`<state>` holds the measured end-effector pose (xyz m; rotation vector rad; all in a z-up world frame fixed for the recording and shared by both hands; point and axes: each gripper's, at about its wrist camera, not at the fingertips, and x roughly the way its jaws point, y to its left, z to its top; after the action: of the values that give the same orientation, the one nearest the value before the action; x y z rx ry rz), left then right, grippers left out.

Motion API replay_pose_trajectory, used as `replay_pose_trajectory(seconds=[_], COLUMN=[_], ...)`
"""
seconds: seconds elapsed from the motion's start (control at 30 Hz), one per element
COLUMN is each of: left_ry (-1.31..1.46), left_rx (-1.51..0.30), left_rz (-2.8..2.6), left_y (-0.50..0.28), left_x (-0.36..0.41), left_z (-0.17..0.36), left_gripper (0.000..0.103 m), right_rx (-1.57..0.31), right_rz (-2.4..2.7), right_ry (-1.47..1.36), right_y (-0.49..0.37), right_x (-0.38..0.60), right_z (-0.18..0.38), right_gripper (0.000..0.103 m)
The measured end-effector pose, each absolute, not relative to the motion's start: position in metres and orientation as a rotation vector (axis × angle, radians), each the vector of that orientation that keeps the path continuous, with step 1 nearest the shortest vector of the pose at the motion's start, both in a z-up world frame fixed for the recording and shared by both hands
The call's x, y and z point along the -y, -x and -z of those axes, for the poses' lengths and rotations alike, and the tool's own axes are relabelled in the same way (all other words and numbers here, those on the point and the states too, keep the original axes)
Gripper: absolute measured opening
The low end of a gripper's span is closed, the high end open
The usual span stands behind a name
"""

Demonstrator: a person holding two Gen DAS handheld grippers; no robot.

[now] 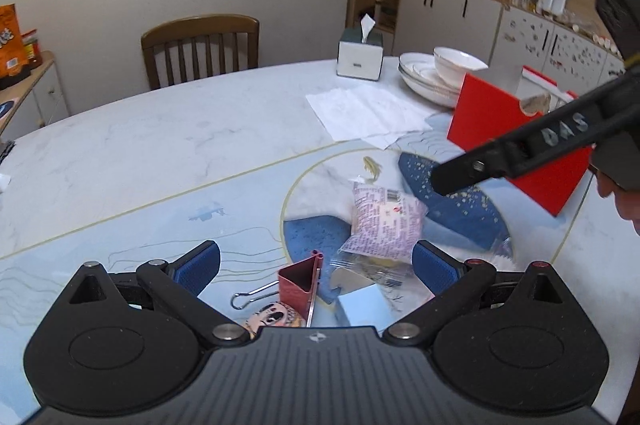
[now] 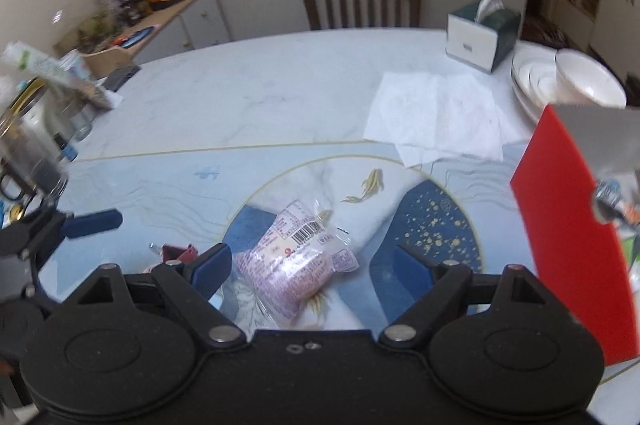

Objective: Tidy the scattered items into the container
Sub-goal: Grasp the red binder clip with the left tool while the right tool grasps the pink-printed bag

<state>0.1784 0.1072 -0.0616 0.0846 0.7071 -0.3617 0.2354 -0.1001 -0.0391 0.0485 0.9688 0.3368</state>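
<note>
A pink snack packet (image 2: 296, 265) lies on the table between the wide-apart blue pads of my right gripper (image 2: 312, 265), which is open and not pressing it. My left gripper (image 1: 316, 267) is open too, low over a red binder clip (image 1: 300, 281), a pale blue note pad (image 1: 366, 307) and a round cartoon-printed item (image 1: 272, 317); the packet (image 1: 386, 225) lies just beyond. The red container (image 1: 520, 145) stands to the right, also the red container (image 2: 572, 245) in the right wrist view. One black finger (image 1: 480, 169) of the right gripper reaches in over it.
White paper napkins (image 2: 436, 117), a tissue box (image 2: 480, 37) and stacked white bowls and plates (image 2: 568, 85) sit at the far right. A metal pot (image 2: 28, 141) and clutter stand at the left. A wooden chair (image 1: 200, 45) is behind the table.
</note>
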Motion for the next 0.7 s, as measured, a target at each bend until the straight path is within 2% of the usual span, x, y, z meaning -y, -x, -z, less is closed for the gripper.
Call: replay_pose_trajectory(seconds=[0.43, 0.7], left_ry=[-0.111, -0.114], left_rx=[-0.746, -0.778], left_rz=[0.423, 0.449], left_y=[-0.199, -0.209], left_x=[-0.118, -0.12], left_z=[0.077, 0.084], left_gripper=[0.101, 0.086], right_rx=[-1.094, -1.137], right_rz=[-0.149, -0.106], right_ry=[-0.178, -0.179], right_y=[-0.274, -0.281], right_x=[0.075, 0.06], right_z=[0.075, 0.085], right_gripper=[0.088, 0.088])
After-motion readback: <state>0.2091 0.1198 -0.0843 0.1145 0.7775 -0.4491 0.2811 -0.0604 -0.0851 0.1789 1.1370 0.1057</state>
